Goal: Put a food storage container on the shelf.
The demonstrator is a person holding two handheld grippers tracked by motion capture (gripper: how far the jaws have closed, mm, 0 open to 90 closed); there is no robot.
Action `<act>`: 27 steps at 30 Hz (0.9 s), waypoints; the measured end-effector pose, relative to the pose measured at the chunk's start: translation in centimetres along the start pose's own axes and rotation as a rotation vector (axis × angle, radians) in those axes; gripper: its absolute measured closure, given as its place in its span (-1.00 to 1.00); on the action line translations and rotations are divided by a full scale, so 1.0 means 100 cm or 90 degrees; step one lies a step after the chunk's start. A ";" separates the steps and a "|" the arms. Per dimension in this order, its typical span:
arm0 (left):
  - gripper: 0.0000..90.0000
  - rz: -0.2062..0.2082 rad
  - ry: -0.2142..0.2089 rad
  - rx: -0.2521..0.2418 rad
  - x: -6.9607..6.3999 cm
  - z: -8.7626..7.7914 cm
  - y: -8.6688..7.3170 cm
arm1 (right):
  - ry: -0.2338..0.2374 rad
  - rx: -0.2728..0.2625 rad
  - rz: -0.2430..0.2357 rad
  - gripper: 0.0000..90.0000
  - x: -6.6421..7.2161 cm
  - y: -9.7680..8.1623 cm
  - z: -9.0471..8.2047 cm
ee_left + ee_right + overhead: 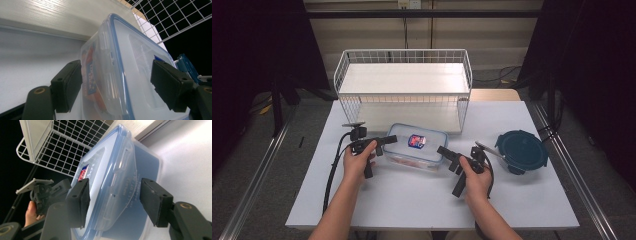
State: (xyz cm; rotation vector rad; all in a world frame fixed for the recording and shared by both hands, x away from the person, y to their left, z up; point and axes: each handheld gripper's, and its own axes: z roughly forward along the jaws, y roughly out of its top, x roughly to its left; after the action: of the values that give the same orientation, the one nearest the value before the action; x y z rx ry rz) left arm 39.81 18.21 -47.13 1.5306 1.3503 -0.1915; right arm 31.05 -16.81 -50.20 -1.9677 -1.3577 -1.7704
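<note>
Grippers bracketing lidded box, pre-grasp

Clear rectangular plastic container with blue-rimmed lid (418, 145) sits mid-table, just near of white wire shelf rack (404, 80). Left gripper (384, 140) at its left end, right gripper (445, 152) at its right end; both sets of jaws spread apart, straddling the end latches, not clamped. Round dark-blue lidded container (521, 150) far right. Likely step: two-handed grasp. Next: close both together, lift level.

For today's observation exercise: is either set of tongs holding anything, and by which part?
Nothing is gripped yet. The left tongs and right tongs each stand open astride a latch flap at opposite ends of the clear lidded container, which sits on the table.
</note>
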 end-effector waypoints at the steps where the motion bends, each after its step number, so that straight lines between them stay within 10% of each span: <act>1: -0.37 0.000 -0.007 0.006 0.000 0.001 0.000 | 0.001 -0.002 0.007 -0.05 0.000 0.000 0.000; 13: -0.26 0.001 0.001 0.019 -0.004 -0.002 -0.001 | 0.003 -0.027 0.030 0.16 0.000 0.000 -0.003; 27: -0.01 -0.076 -0.019 -0.021 0.002 -0.015 -0.006 | 0.010 -0.048 0.079 0.27 0.002 -0.002 -0.003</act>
State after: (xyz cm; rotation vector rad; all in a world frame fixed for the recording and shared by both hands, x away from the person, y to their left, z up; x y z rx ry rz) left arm 38.70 19.34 -46.98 1.4162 1.4148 -0.2648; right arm 30.68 -16.81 -50.02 -2.0245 -1.1524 -1.8007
